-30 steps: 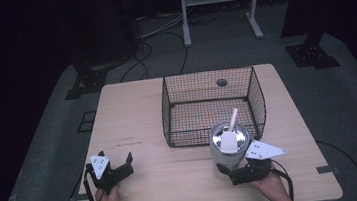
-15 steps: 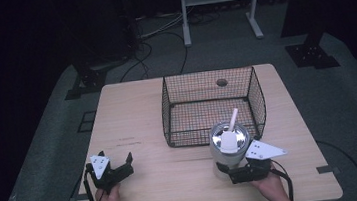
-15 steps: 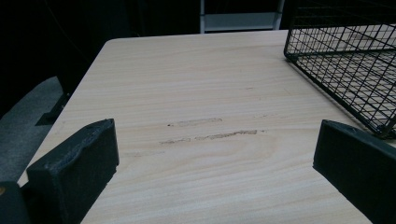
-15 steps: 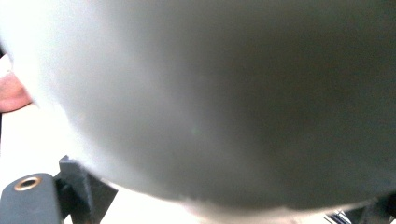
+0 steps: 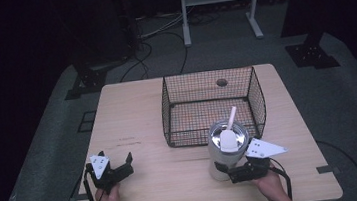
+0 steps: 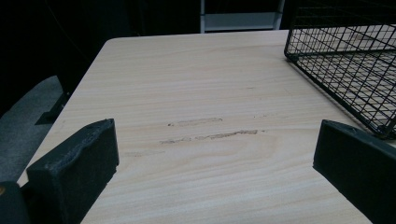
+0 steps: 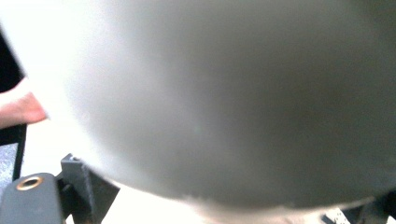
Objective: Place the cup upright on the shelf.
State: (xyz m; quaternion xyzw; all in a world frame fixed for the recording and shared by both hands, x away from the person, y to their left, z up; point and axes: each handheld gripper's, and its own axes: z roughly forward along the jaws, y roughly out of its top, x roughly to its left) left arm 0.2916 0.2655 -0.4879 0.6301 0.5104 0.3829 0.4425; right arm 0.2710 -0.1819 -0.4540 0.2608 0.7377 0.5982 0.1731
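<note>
Right claw [image 5: 232, 172] gripped the steel tumbler [image 5: 226, 153] low, just before the wire basket [image 5: 212, 104]; smooth, top-heavy, likely slippery. Left claw [image 5: 116, 163] stood open, empty.

Cup [image 5: 228, 148] beside wire basket [image 5: 211, 104]

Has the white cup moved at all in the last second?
No. The white cup sits at the same spot against the wire basket's near right corner in the high view, with the right gripper at its base.
</note>
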